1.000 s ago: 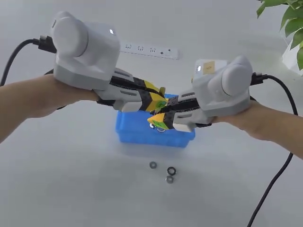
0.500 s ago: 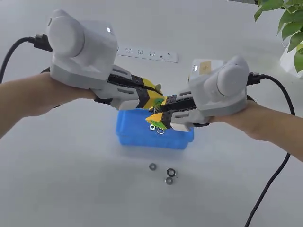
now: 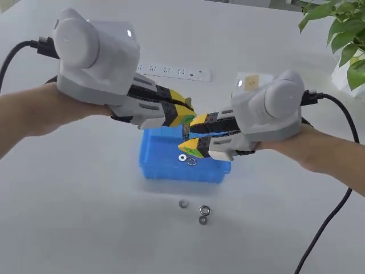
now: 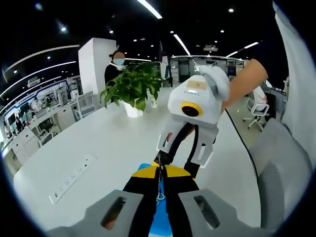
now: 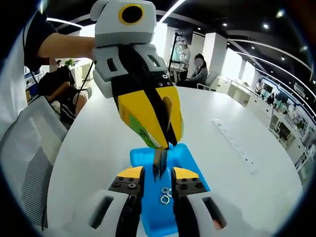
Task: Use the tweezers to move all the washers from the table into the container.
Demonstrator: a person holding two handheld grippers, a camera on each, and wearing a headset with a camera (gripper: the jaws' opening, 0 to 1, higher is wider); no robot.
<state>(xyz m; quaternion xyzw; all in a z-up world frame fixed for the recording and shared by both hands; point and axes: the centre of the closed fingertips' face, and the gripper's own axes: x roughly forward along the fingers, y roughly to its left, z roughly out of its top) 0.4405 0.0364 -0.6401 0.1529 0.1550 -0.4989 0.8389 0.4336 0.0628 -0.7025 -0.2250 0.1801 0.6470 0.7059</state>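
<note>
Head view: the left tongs [image 3: 191, 112] are clamped on the tweezers [image 3: 185, 132], a thin dark sliver that hangs from their yellow tips over the blue container [image 3: 153, 171]. The right tongs [image 3: 190, 136] stand part open, one yellow tip above the other, with the tweezers between them. The tweezers' points are hidden behind these jaws, and contact cannot be judged here. Two washers [image 3: 182, 158] lie inside the container. Three loose washers [image 3: 205, 210] lie close together on the white worktop [image 3: 85, 217], just in front of the container's near wall.

Left gripper view: the left tongs [image 4: 160, 173] are pressed almost together, with the narrow steel tweezers [image 4: 160, 185] pinched between them. The right tongs [image 4: 178, 160] face in from ahead, their tips hidden behind the left pair's yellow ends. A slice of the container [image 4: 159, 227] shows in the gap below. A tiny ring there is too small to identify.

Right gripper view: the right tongs [image 5: 158, 174] are open with a clear gap. The tweezers [image 5: 159, 168] point down into that gap and appear to touch neither jaw. The left tongs [image 5: 165, 140] grip the tweezers' upper part. Beneath lies the container [image 5: 190, 170], with the washers [image 5: 164, 199] clustered inside, their count hard to read.
</note>
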